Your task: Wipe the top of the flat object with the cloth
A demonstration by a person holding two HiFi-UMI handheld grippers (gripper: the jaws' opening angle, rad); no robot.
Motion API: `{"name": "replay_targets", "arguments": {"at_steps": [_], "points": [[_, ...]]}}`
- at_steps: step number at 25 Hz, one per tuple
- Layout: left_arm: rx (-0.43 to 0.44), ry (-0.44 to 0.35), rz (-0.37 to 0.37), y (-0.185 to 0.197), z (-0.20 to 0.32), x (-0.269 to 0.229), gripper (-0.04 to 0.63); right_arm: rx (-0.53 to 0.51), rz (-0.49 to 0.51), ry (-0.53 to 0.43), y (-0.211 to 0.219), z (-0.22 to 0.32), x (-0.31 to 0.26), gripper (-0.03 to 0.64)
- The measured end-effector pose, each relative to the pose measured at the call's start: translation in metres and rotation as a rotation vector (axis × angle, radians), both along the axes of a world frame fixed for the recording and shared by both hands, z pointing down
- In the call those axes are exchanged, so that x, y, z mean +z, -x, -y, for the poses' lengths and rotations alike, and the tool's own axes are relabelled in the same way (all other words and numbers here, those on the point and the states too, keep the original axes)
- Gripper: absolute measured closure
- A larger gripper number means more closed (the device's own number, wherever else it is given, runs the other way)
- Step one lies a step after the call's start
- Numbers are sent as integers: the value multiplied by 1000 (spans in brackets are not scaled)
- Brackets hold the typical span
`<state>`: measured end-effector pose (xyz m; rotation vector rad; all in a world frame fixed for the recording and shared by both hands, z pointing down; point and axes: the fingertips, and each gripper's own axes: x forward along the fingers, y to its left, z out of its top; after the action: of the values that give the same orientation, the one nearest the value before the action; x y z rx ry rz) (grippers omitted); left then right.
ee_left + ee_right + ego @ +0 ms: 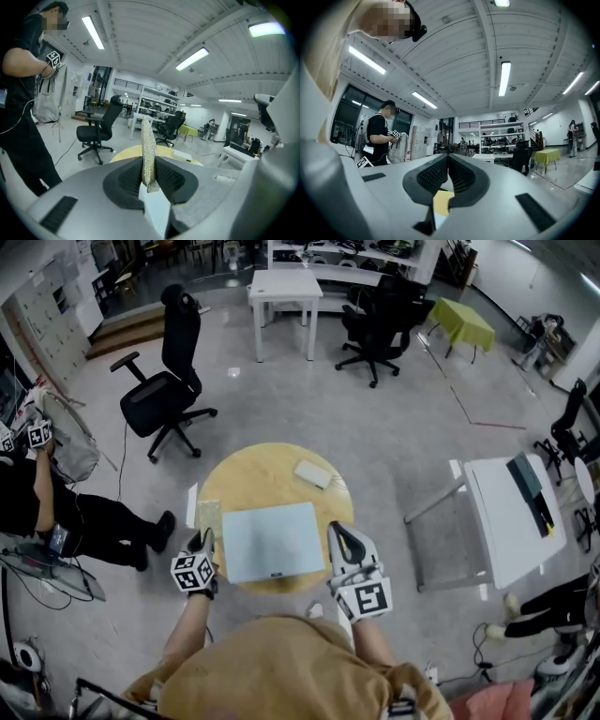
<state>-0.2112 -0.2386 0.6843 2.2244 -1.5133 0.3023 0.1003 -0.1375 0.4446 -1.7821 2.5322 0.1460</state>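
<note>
**Getting the cloth onto the board without botching the wipe**

So here's where I'm at. My left tool (pixel 149 164) is pinching the cloth (pixel 148 149) by one edge. In the left gripper view it stands up thin between the pads, and the grip looks snug. My right tool (pixel 448 161) has its jaws pressed together with nothing in them, and it hangs by the near right corner of the flat board (pixel 272 540).

The cloth isn't on the board yet. From the head view it sits just off the board's left edge, over the rim of the round tabletop (pixel 262 470).

How I'd play it:
- Carry the cloth right until it's over the board, then lower it so it lies flat. Dragging it on its edge would barely clean anything.
- Sweep in long overlapping passes from side to side and work from the near edge to the far one.
- I reckon the board may slide, so the right tool could press down on that corner to hold it.
- Watch the little pale block (pixel 313 473) beyond the far edge so I don't knock it.

The board itself is a pale blue-grey rectangle lying flat in the middle of the tabletop. It looks smooth, and I can't spot any dirt on it from up here. The cloth is a yellowish, nubbly knit.
</note>
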Motion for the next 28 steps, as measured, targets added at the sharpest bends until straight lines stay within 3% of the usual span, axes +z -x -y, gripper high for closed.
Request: {"name": "replay_targets", "arguments": {"at_steps": [17,28], "points": [[23,-383,-10,-24,-42,-158,531,-105,7,-7,10,24,-4,617],[-4,-567,52,-20,-82,-229,531,-149,7,-11,9,29,-9,617]]}}
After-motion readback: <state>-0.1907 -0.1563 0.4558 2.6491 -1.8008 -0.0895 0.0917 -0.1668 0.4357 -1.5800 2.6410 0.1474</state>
